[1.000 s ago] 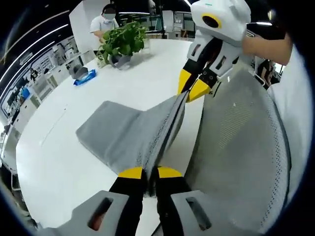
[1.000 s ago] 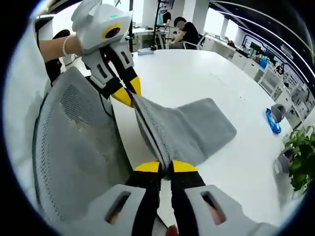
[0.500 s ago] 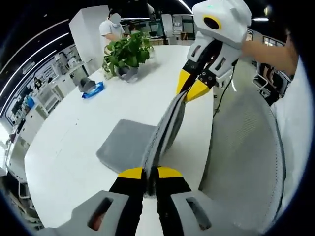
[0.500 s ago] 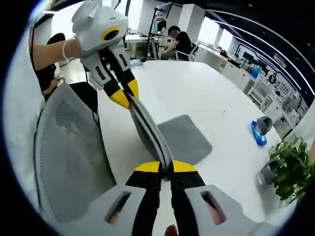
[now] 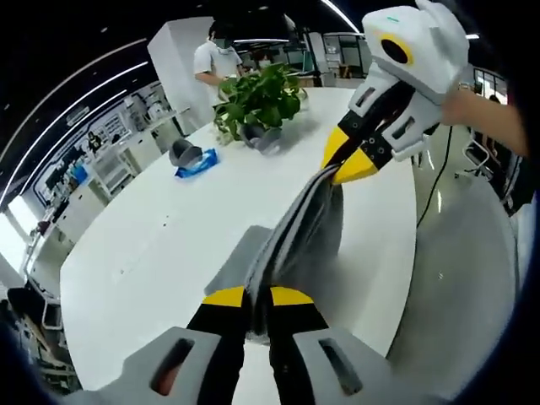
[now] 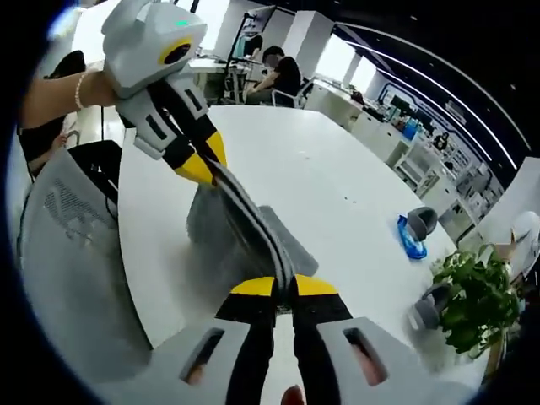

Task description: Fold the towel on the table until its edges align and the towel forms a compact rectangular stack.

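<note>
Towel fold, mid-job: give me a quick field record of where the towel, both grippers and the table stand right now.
towel: grey, stretched taut between both grippers, mostly lifted, lower part at the table
left gripper: shut on towel edge
right gripper: shut on towel edge
table: white, round-edged
potted plant: on the table's far side
blue item: beside the plant
fold state: not yet a compact stack

Bright, even indoor light from ceiling strip lamps (image 5: 337, 13) w/ daylight at far windows (image 6: 333, 59). White table (image 5: 169, 245) near blown out; soft shadow under gray towel (image 6: 245, 232). Strong fisheye curvature at edges; towel (image 5: 295, 240) motion-blurred, near parts soft.
</note>
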Demonstrator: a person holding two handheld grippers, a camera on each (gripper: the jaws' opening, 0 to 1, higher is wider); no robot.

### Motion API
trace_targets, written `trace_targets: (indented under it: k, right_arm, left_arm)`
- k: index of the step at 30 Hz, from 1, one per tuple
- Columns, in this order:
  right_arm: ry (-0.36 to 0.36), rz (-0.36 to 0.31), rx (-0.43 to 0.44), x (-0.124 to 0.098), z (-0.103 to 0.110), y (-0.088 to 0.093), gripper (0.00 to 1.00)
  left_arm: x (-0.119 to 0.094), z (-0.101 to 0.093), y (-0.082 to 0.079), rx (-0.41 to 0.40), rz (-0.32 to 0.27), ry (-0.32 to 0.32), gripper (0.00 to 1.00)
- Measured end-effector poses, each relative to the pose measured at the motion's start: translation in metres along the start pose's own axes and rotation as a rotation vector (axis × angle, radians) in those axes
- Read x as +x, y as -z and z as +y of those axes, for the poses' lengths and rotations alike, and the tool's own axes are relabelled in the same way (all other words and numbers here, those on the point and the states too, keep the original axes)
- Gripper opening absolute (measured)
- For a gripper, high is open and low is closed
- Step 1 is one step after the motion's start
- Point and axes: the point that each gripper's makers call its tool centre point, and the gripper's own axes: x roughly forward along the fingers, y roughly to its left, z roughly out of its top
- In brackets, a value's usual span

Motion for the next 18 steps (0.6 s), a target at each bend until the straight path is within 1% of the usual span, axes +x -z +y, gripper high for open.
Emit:
trace_targets:
  k: [4, 5, 10, 12, 13, 15, 18]
  right_arm:
    - [0.03, 0.005, 0.054, 0.023, -0.011, 0.005, 0.04]
    - [0.03, 0.006, 0.064, 0.028, -0.013, 0.007, 0.04]
    - [0.024, 0.013, 0.138, 0.053, -0.019, 0.017, 0.04]
    - [0.024, 0.016, 0.148, 0.064, -0.022, 0.02, 0.05]
    - [0.022, 0.02, 0.152, 0.07, -0.022, 0.022, 0.05]
    - [0.017, 0.044, 0.152, 0.081, -0.023, 0.027, 0.05]
    - [0.017, 0.058, 0.148, 0.094, -0.026, 0.03, 0.05]
  left_arm:
    - [0.02, 0.012, 0.006, -0.039, 0.023, -0.025, 0.09]
    - [0.022, 0.013, 0.007, -0.042, 0.024, -0.028, 0.09]
    - [0.046, 0.018, 0.022, -0.073, 0.04, -0.034, 0.09]
    - [0.056, 0.021, 0.028, -0.084, 0.041, -0.036, 0.09]
    - [0.061, 0.023, 0.031, -0.107, 0.05, -0.044, 0.09]
    - [0.069, 0.026, 0.035, -0.125, 0.059, -0.043, 0.09]
    - [0.079, 0.03, 0.04, -0.127, 0.069, -0.05, 0.1]
